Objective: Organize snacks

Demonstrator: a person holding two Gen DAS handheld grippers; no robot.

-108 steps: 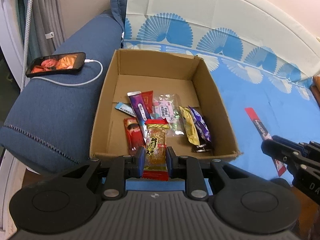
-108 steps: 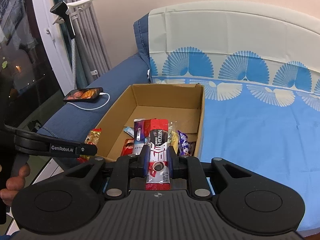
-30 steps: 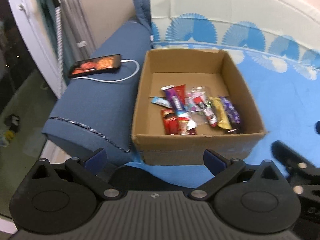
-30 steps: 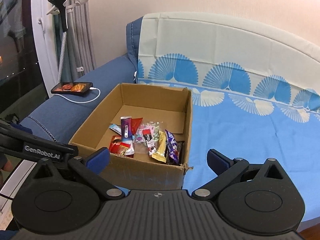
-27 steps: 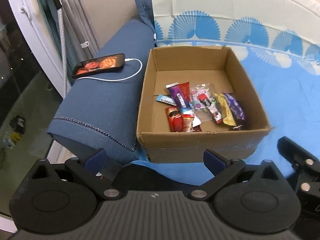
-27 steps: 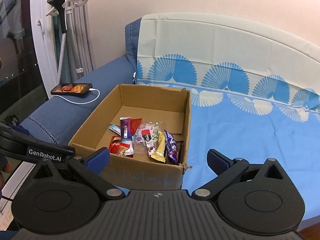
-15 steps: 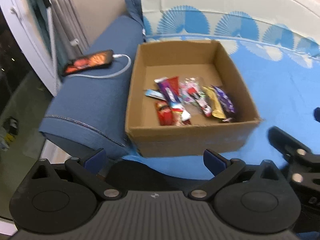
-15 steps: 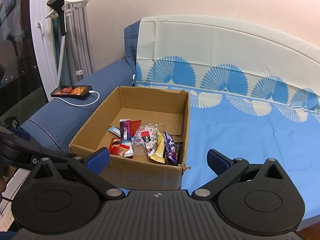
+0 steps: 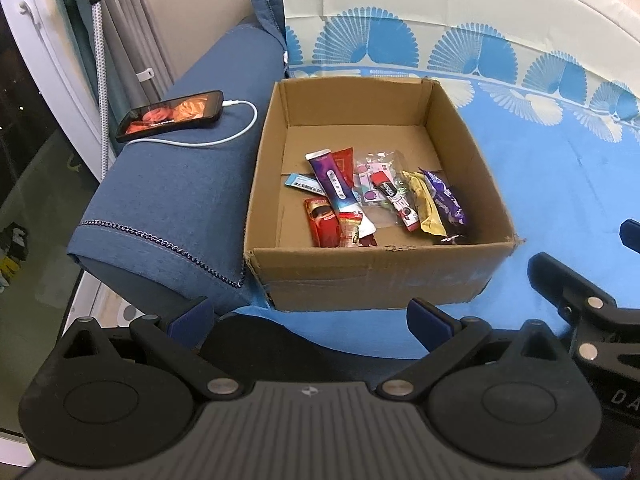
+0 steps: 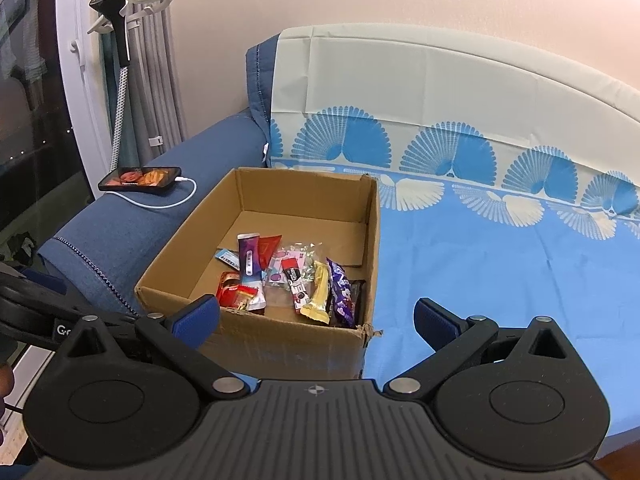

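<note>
Nearest the cameras, both tongs are spread wide with nothing between their blue pads: the left tongs (image 9: pixel 310 314) hang in front of the near wall of the box (image 9: pixel 372 276), and the right tongs (image 10: pixel 316 320) sit back from the box's near right corner, over the edge of the blue sheet (image 10: pixel 500 264). In the left wrist view the black frame of the right tongs shows at the right edge, low beside the box. The open cardboard box stands on the sheet, touching the blue armrest (image 9: pixel 176 184) on its left. The snacks (image 9: pixel 376 200) lie in a loose heap on the box floor, toward its near half: a red packet (image 9: pixel 322 222) at the left, a purple tube (image 9: pixel 334 184) lying slantwise over a red pouch (image 9: pixel 345 162), a small blue-white sachet (image 9: pixel 306 183) beside them, a clear bag (image 9: pixel 378 172) in the middle with a red-and-black stick (image 9: pixel 396 198) across it, then a yellow bar (image 9: pixel 426 204) and a purple bar (image 9: pixel 446 202) at the right. The far half of the box floor is bare cardboard. On the armrest farther back lies a phone (image 9: pixel 172 112) with its screen lit, a white cable (image 9: pixel 224 136) plugged into it. Behind the box the sheet, printed with blue fans, climbs the backrest (image 10: pixel 420 92). At far left a stand (image 10: pixel 120 40) rises by grey curtains (image 10: pixel 160 40).
</note>
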